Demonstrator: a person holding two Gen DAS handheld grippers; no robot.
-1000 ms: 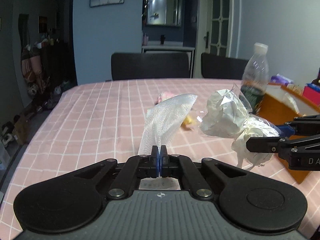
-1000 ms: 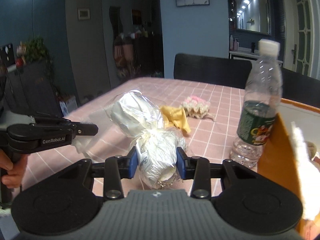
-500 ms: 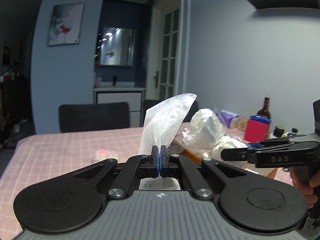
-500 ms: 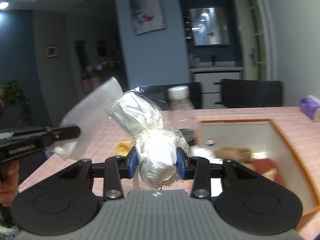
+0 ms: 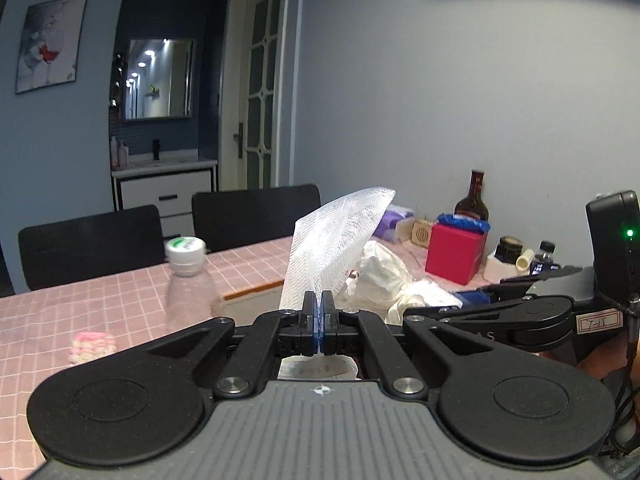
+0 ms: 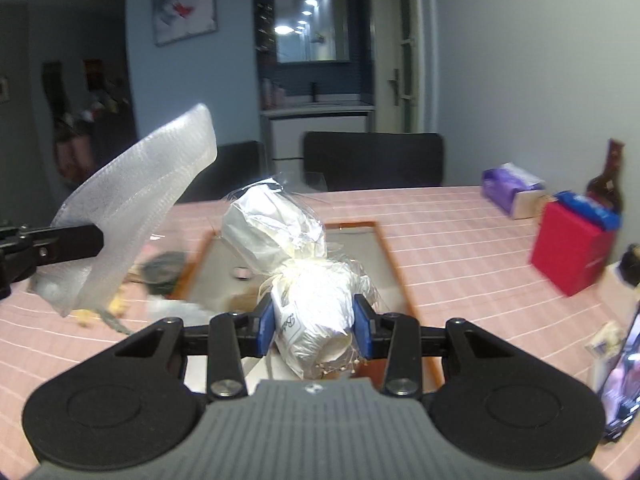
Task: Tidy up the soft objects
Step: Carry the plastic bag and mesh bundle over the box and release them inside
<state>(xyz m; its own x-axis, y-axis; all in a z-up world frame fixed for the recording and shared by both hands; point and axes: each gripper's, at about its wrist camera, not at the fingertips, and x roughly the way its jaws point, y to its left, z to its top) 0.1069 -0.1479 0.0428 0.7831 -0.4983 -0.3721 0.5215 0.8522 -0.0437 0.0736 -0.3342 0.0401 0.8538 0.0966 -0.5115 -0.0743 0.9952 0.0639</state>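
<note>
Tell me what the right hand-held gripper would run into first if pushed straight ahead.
Probably the orange-rimmed tray: it lies just beyond the right hand-held gripper and its clamped plastic-wrapped bundle. Depth is unclear.

Both tools share one build: the left gripper and the right gripper each have matte black linkage arms with silver screw heads, two round black discs at the base, and a ribbed grey plate bearing a small white cross mark. The finger pads are blue. Seen from the left wrist, the right tool carries faint raised letters, a small white label, a black box with a green light, and a thin dark cable — all black otherwise.
</note>
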